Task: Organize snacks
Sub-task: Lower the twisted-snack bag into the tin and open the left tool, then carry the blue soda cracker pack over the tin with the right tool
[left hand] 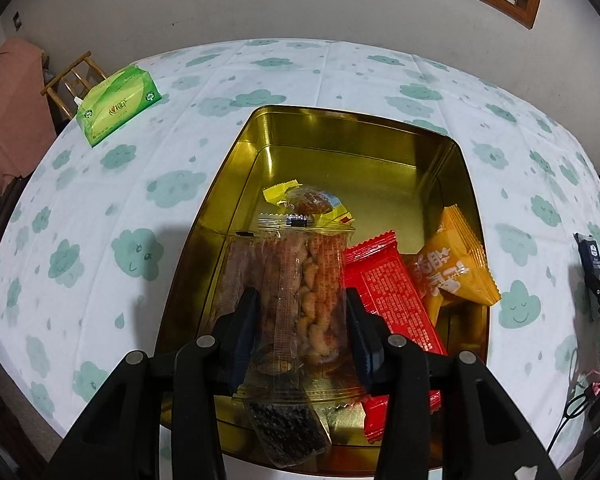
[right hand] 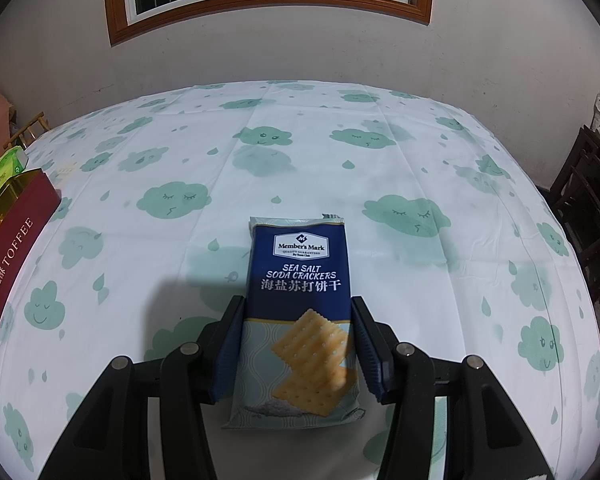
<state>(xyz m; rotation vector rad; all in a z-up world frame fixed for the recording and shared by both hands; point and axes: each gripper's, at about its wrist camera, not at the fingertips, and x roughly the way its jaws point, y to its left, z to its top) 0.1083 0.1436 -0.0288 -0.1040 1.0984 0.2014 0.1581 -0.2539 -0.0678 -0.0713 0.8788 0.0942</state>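
Note:
My left gripper (left hand: 302,320) is shut on a clear packet of peanuts (left hand: 300,276), which it holds upright over the near end of an open gold tin (left hand: 340,136). In the tin lie a red packet (left hand: 392,292), an orange packet (left hand: 456,272), a small yellow-wrapped cake (left hand: 308,200) and a clear packet with dark contents (left hand: 288,432). My right gripper (right hand: 300,332) is shut on a blue packet of sea salt soda crackers (right hand: 300,280) and holds it above the cloud-patterned tablecloth (right hand: 380,160). The tin's red outer wall (right hand: 12,256), marked TOFFEE, shows at the left edge of the right wrist view.
A green tissue pack (left hand: 116,104) lies on the table's far left corner, beyond the tin. A wooden chair (left hand: 72,76) stands behind that corner. Dark wooden furniture (right hand: 588,200) stands off the table's right side. A wall with a window runs behind the table.

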